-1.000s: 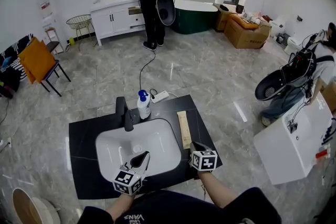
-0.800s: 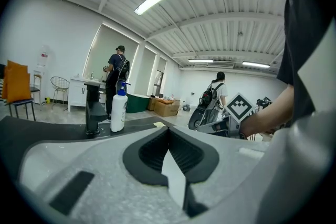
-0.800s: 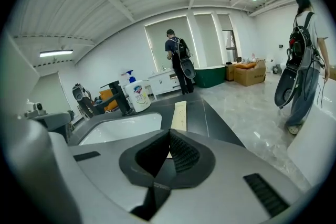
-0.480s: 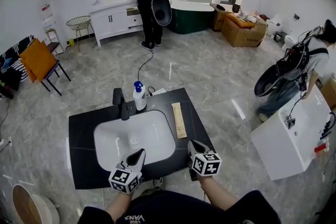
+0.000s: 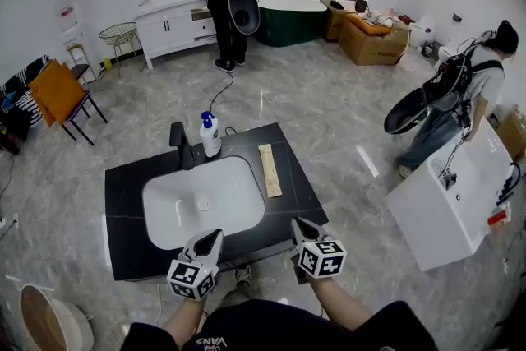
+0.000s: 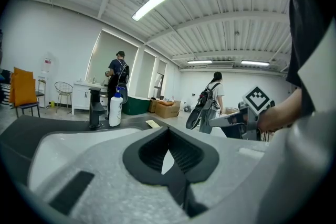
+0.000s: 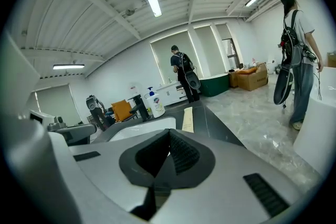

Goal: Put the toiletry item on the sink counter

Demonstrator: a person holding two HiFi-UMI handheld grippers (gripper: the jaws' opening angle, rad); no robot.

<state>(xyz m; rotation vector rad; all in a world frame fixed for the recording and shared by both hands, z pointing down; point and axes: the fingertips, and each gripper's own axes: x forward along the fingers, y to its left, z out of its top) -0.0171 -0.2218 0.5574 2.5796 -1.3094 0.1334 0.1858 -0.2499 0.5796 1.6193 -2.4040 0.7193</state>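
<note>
left tool (image 5: 214,237) and right tool (image 5: 297,223), ribbed jaws pinched together empty, hover by the glossy black counter (image 5: 123,195).

The black sink counter (image 5: 123,197) is standing on the grey marbled floor (image 5: 320,115). A white basin (image 5: 201,203) is sitting recessed in the middle of the countertop. A black faucet (image 5: 177,145) is standing upright on the far edge, behind the basin. A white pump bottle (image 5: 209,136) with a blue head is standing upright just beside the faucet, on its right. A flat tan strip (image 5: 269,170) is lying lengthwise on the dark surface right of the basin, apart from the bottle
</note>
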